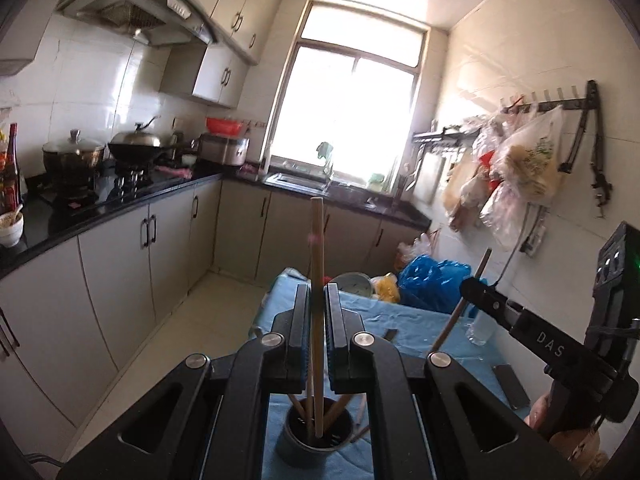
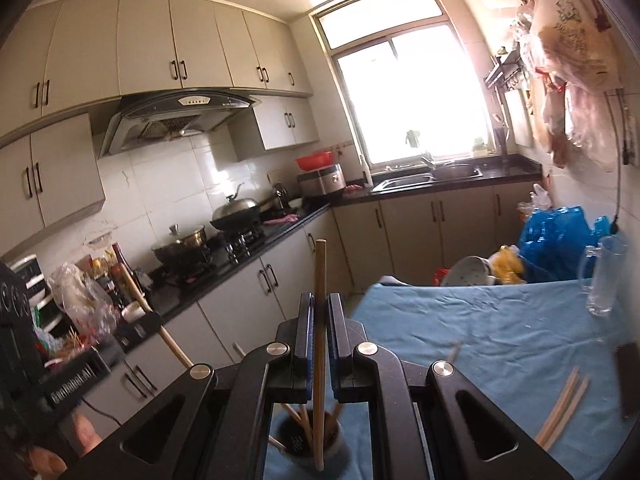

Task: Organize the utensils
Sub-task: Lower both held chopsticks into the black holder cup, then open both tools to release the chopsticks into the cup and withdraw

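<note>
Chopsticks are the matter here. The left gripper [image 1: 318, 300] is clenched on one long wooden chopstick [image 1: 317, 264], held upright so its lower end hangs inside the dark round holder cup [image 1: 316, 438]. The right gripper [image 2: 320, 312] grasps a second wooden chopstick [image 2: 320, 280] the same way, its tip beside the cup's front wall, probably to drop in too. The cup, on the blue-cloth surface [image 2: 500, 320], already keeps several sticks. Three loose chopsticks [image 2: 564, 408] lie to the right, a fourth [image 2: 454, 350] apart.
</note>
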